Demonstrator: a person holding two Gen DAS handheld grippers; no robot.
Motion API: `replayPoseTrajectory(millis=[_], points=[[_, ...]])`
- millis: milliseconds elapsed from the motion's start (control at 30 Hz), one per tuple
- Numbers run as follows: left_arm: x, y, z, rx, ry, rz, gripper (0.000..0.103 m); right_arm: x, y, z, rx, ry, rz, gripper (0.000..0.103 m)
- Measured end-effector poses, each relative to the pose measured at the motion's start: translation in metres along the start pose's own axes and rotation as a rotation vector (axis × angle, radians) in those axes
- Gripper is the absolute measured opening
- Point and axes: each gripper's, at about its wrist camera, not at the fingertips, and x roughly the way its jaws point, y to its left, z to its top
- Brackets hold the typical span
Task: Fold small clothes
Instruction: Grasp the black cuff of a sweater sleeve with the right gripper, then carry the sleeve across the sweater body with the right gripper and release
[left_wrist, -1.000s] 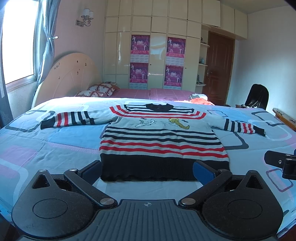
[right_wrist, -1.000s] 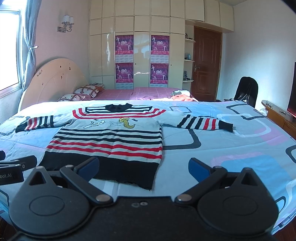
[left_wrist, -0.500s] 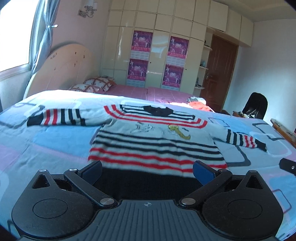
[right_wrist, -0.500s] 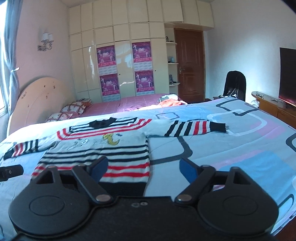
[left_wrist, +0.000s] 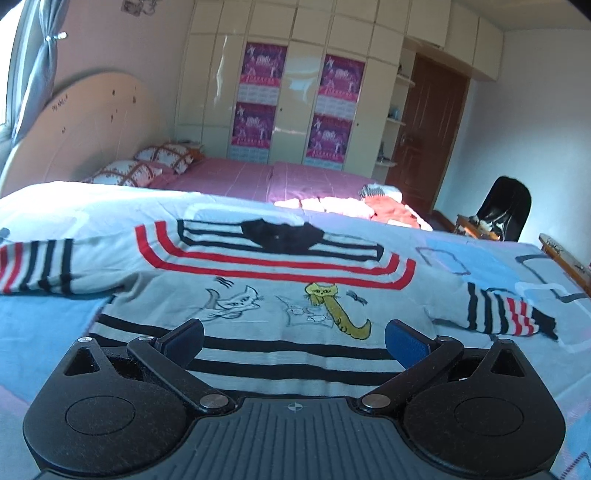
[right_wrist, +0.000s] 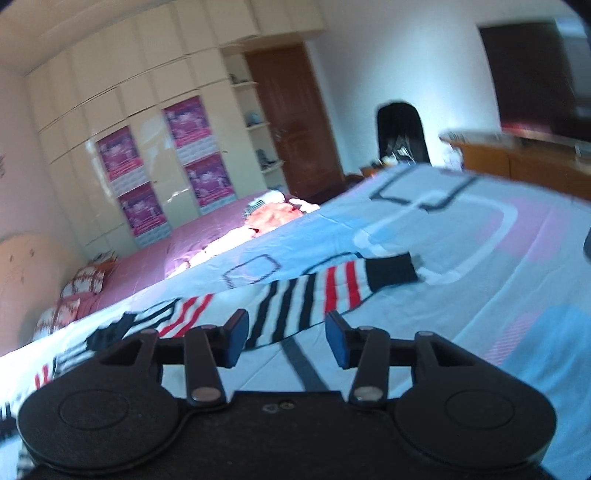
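A small striped sweater (left_wrist: 280, 295) with a black collar and cat drawings lies flat, face up, on the blue patterned bedspread (left_wrist: 44, 332), sleeves spread out. My left gripper (left_wrist: 293, 341) is open and empty, low over the sweater's chest. Its left sleeve (left_wrist: 37, 267) and right sleeve (left_wrist: 506, 314) lie to either side. In the tilted, blurred right wrist view my right gripper (right_wrist: 282, 338) is open and empty, just short of the right sleeve (right_wrist: 317, 291), whose black cuff (right_wrist: 391, 269) points right.
A second bed with a pink cover (left_wrist: 258, 177), pillows and a pile of clothes (left_wrist: 373, 206) stands behind. A wardrobe wall (left_wrist: 291, 99), brown door (left_wrist: 428, 133), black chair (left_wrist: 506, 206) and wooden cabinet (right_wrist: 517, 155) are at the far right.
Both grippers have moved forward over the sweater. The left one went from the hem to the chest. The right one swung right and tilted toward the right sleeve.
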Motion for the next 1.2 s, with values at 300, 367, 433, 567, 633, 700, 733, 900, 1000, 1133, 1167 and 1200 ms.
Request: replayPoseTrajectory(millis=[300, 367, 433, 567, 633, 700, 733, 900, 1000, 1133, 1167, 1200], points=[[0.068, -0.045, -0.009, 0.004, 0.077, 0.126, 0.103, 0.172, -0.106, 0.011, 0.293, 0.148, -0.040, 0.038], [0.082, -0.054, -0.009, 0.020, 0.097, 0.152, 0.103, 0.198, -0.119, 0.010, 0.349, 0.181, -0.035, 0.038], [0.093, -0.061, -0.008, 0.016, 0.113, 0.175, 0.103, 0.210, -0.123, 0.007, 0.363, 0.179, -0.021, 0.037], [0.108, -0.067, -0.004, 0.008, 0.125, 0.184, 0.103, 0.221, -0.119, 0.007, 0.337, 0.156, -0.009, 0.035], [0.115, -0.064, 0.000, 0.016, 0.120, 0.203, 0.103, 0.227, -0.122, 0.010, 0.343, 0.150, -0.013, 0.027], [0.121, -0.055, 0.006, 0.000, 0.121, 0.224, 0.103, 0.227, -0.124, 0.010, 0.344, 0.145, -0.034, 0.017], [0.124, -0.049, 0.008, -0.005, 0.120, 0.234, 0.103, 0.227, -0.125, 0.009, 0.345, 0.144, -0.043, 0.010], [0.130, -0.012, 0.022, 0.001, 0.106, 0.290, 0.103, 0.224, -0.106, 0.019, 0.225, 0.132, -0.105, 0.008], [0.129, 0.023, 0.028, -0.038, 0.096, 0.296, 0.103, 0.213, -0.072, 0.028, 0.146, 0.073, -0.072, 0.008], [0.128, 0.072, 0.030, -0.087, 0.076, 0.263, 0.103, 0.195, 0.005, 0.035, 0.005, 0.011, 0.047, 0.008], [0.127, 0.083, 0.030, -0.096, 0.072, 0.239, 0.103, 0.190, 0.032, 0.034, -0.041, 0.004, 0.086, 0.008], [0.125, 0.096, 0.029, -0.104, 0.069, 0.232, 0.103, 0.186, 0.056, 0.030, -0.076, 0.002, 0.122, 0.008]])
